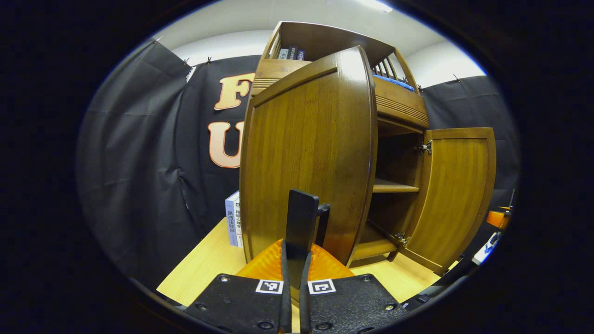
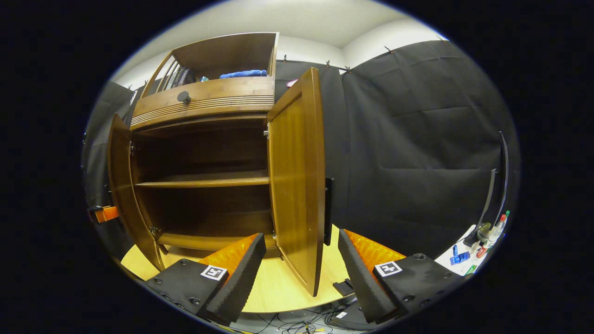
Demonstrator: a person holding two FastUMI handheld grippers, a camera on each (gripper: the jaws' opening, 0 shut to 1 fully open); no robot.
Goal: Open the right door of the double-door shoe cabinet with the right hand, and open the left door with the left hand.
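Your left gripper [image 1: 299,232] is clenched on the dark vertical handle [image 1: 304,218] of the left door [image 1: 306,157], both fingers pinched tight against it at the door's free edge. That door fills the middle of the left gripper view, swung well out from the shoe cabinet [image 1: 394,106], with its hinge side hidden behind its own panel. Past its free edge you can see the cabinet's interior shelf [image 1: 394,187] and the right door [image 1: 457,190] standing wide open on its hinges. To the left of the door, a few upright books [image 1: 233,218] stand on the light wooden table [image 1: 204,264], partly cut off by the door.

Your right gripper [image 2: 301,264] is released, its fingers spread wide with the right door's [image 2: 297,176] lower free edge between them; whether either finger touches it is hard to tell. The door's handle [image 2: 328,211] shows only as a dark strip behind its edge. Open black booth wall lies to the right of it. In the right gripper view both doors stand open, the left door [image 2: 121,185] at the far side, and the two compartments look dark. A blue cloth [image 2: 243,73] lies on the upper open shelf.
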